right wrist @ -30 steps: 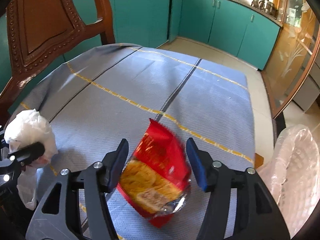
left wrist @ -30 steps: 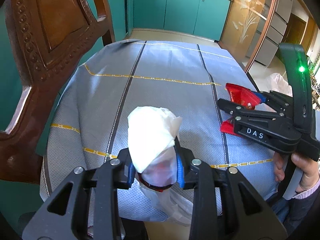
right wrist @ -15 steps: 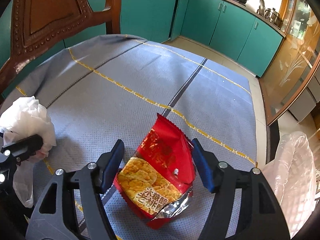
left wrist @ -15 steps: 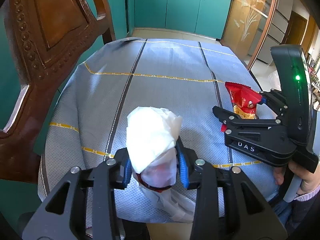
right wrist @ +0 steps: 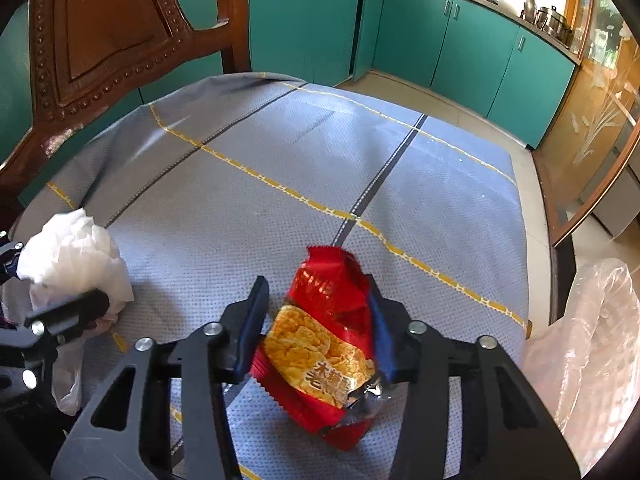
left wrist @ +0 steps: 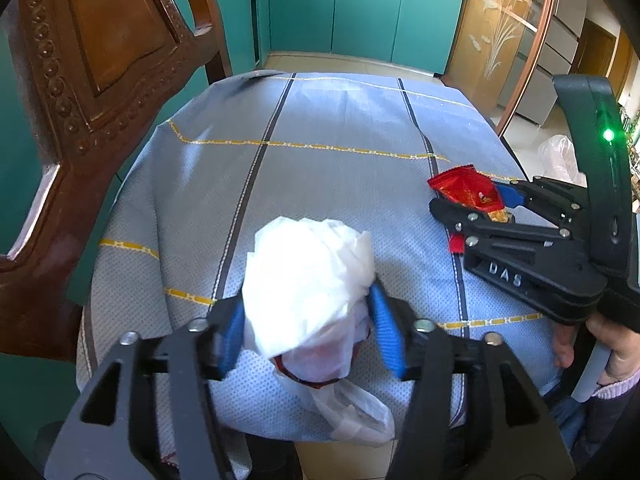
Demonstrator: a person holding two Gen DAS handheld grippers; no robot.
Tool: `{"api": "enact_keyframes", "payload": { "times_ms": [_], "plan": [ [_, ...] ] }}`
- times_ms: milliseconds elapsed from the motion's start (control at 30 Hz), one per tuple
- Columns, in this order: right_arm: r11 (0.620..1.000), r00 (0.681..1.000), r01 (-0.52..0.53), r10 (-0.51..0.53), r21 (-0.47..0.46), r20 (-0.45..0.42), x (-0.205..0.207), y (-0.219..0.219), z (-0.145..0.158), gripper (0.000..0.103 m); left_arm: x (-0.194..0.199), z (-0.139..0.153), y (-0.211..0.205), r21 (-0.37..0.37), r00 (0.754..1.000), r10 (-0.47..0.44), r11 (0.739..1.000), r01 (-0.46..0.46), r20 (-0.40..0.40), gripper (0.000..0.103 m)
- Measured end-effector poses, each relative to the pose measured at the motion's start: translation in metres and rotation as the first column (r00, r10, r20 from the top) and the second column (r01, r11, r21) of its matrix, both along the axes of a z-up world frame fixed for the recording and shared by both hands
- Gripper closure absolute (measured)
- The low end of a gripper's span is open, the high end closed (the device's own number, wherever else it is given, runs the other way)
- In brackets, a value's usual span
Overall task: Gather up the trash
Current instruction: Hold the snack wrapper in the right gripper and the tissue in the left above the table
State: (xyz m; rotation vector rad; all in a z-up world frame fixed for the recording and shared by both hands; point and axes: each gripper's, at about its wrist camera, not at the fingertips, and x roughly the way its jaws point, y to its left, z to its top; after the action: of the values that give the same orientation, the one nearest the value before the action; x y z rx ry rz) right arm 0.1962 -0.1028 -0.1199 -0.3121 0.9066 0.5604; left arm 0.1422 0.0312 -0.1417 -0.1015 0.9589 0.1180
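My left gripper point(left wrist: 308, 326) is shut on a crumpled white plastic bag point(left wrist: 308, 292) at the near edge of the table; its tail hangs over the edge. The bag also shows at the left of the right wrist view point(right wrist: 76, 260). My right gripper point(right wrist: 320, 316) has closed around a red snack wrapper point(right wrist: 324, 340) lying on the tablecloth; the right finger touches it, the left finger stands close beside it. In the left wrist view the right gripper point(left wrist: 480, 204) and the wrapper point(left wrist: 466, 190) sit at the right.
The table carries a blue-grey cloth point(right wrist: 280, 152) with yellow and dark stripes. A carved wooden chair point(left wrist: 92, 92) stands at the left. A clear plastic bag point(right wrist: 592, 352) is off the table's right edge. Teal cabinets point(left wrist: 340, 8) line the far wall.
The right gripper's fingers have closed in on the red wrapper, which has crumpled narrower. The left gripper still holds the white bag, with hardly any movement.
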Motion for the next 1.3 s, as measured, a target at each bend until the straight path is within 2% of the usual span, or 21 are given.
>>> {"api": "enact_keyframes", "payload": {
  "times_ms": [67, 133, 300, 333, 433, 567, 933, 1300],
  "plan": [
    [1.0, 1.0, 0.004, -0.004, 0.015, -0.01, 0.001, -0.003, 0.001, 0.062, -0.004, 0.002, 0.0, 0.007, 1.0, 0.002, 1.0, -0.003, 0.006, 0.035],
    [1.0, 1.0, 0.012, -0.012, 0.021, -0.013, 0.002, -0.004, 0.002, 0.067, -0.007, 0.002, 0.001, 0.016, 1.0, 0.002, 1.0, -0.002, -0.002, 0.034],
    [0.999, 1.0, 0.012, -0.011, 0.033, -0.018, 0.003, -0.005, 0.002, 0.068, -0.01, -0.002, 0.002, 0.018, 1.0, -0.004, 1.0, 0.005, -0.021, 0.034],
    [0.999, 1.0, 0.011, -0.011, 0.032, -0.017, 0.003, -0.005, 0.002, 0.068, -0.009, -0.003, 0.001, 0.019, 1.0, -0.009, 1.0, 0.009, -0.027, 0.036],
    [0.999, 1.0, 0.011, -0.011, 0.036, -0.017, 0.004, -0.005, 0.003, 0.068, -0.008, -0.006, -0.002, 0.016, 0.999, -0.027, 1.0, 0.027, -0.035, 0.052],
    [0.999, 1.0, 0.016, -0.015, 0.04, -0.014, 0.004, -0.006, 0.005, 0.068, -0.009, -0.004, -0.006, 0.031, 0.999, -0.048, 0.998, 0.049, -0.027, 0.065],
    [0.997, 0.999, 0.029, -0.03, 0.071, 0.024, 0.002, -0.011, 0.02, 0.068, -0.018, 0.017, -0.007, 0.053, 0.997, -0.028, 0.998, 0.024, 0.066, 0.069],
    [0.995, 0.999, 0.03, -0.033, 0.093, 0.032, 0.002, -0.015, 0.027, 0.068, -0.02, 0.021, -0.013, 0.066, 0.996, -0.039, 0.997, 0.034, 0.08, 0.069]
  ]
}}
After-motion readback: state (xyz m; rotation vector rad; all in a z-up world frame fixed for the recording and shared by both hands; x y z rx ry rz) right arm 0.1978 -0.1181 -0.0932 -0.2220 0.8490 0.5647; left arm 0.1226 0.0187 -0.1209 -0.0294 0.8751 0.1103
